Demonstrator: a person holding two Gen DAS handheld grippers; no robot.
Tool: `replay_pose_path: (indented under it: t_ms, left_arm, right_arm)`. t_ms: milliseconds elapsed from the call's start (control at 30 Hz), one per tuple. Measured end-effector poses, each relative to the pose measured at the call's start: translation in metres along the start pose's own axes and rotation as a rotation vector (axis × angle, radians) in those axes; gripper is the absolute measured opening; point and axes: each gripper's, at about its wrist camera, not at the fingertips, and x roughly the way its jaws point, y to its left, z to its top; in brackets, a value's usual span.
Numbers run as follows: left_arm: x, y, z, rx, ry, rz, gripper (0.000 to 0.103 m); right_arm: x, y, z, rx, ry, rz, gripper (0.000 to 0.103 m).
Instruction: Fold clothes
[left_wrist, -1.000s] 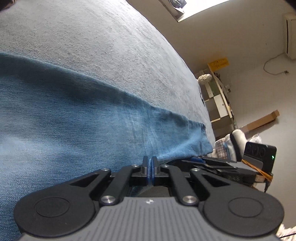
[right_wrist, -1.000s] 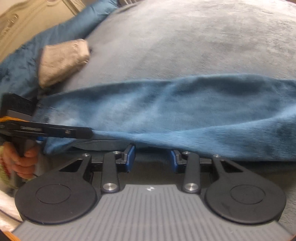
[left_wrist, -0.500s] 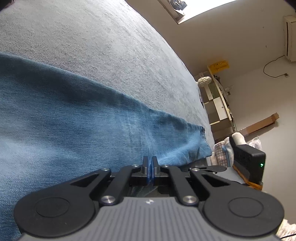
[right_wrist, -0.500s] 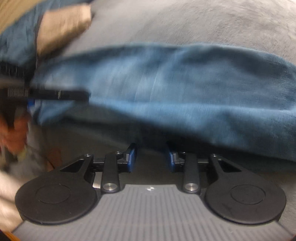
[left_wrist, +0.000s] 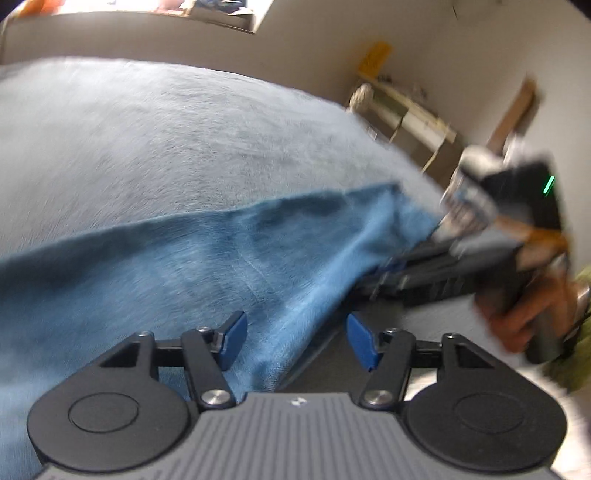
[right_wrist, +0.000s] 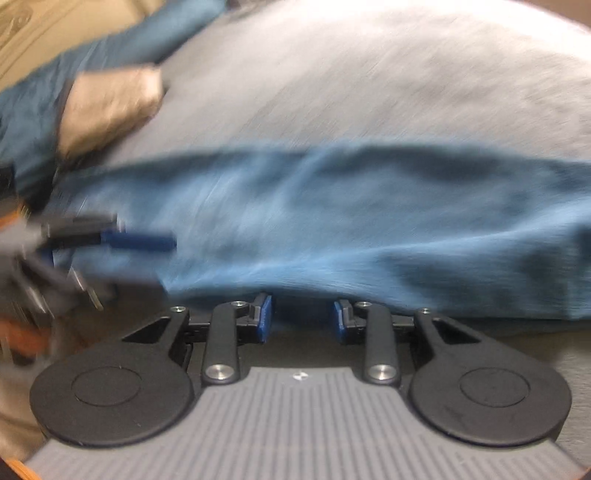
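Observation:
Blue jeans (left_wrist: 207, 266) lie folded lengthwise across a grey bed cover (left_wrist: 166, 140). My left gripper (left_wrist: 297, 341) hovers over their near edge. Its jaws are opening, and the fabric's edge runs between the blue pads (left_wrist: 232, 338) without being pressed. In the right wrist view the jeans (right_wrist: 351, 206) stretch across the frame. My right gripper (right_wrist: 303, 321) stands partly open at their near fold, whose shaded edge just reaches the fingertips. The left gripper (right_wrist: 133, 267) shows blurred at the left of that view; the right gripper (left_wrist: 384, 280) sits by the jeans' end in the left wrist view.
A folded beige cloth (right_wrist: 110, 107) lies on the grey bed cover (right_wrist: 369, 81) beside a teal blanket (right_wrist: 110, 51) at the far left. A hand (left_wrist: 517, 321) grips the right tool's handle. A pale shelf unit (left_wrist: 410, 114) stands against the wall beyond the bed.
My left gripper, shut on the jeans' edge earlier, has let go, opened, pulled back and rolled. The right gripper has come up to the jeans' near fold and narrowed a little.

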Motion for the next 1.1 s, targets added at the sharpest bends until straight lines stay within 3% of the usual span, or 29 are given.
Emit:
replay_pose_path:
  t_ms: [67, 133, 200, 333, 567, 733, 867, 1100]
  left_arm:
    - [0.014, -0.008, 0.001, 0.049, 0.013, 0.037, 0.031]
    - [0.023, -0.006, 0.002, 0.038, 0.041, 0.037, 0.016]
    - [0.028, -0.003, 0.002, 0.008, 0.053, 0.040, 0.014]
    - [0.024, 0.002, 0.002, -0.032, 0.041, 0.014, 0.013]
    - [0.025, 0.001, 0.001, -0.034, 0.047, 0.016, 0.013]
    - [0.027, -0.001, 0.001, -0.036, 0.052, 0.018, 0.014]
    - [0.026, -0.004, 0.000, -0.010, 0.055, 0.017, 0.015]
    - [0.027, -0.011, -0.002, 0.034, 0.062, 0.018, 0.022]
  right_arm:
    - [-0.002, -0.005, -0.002, 0.017, -0.040, -0.046, 0.029]
    - [0.001, -0.011, -0.008, 0.008, -0.057, -0.110, 0.028]
    - [-0.003, -0.021, -0.014, -0.006, -0.089, -0.180, 0.025]
    - [-0.007, -0.046, -0.026, -0.052, -0.171, -0.412, 0.024]
    - [-0.032, -0.132, -0.033, 0.145, -0.267, -0.593, 0.026]
    - [-0.055, -0.187, -0.036, 0.295, -0.315, -0.616, 0.026]
    - [-0.070, -0.211, -0.040, 0.453, -0.370, -0.548, 0.020]
    - [-0.098, -0.252, -0.071, 0.868, -0.544, -0.410, 0.023]
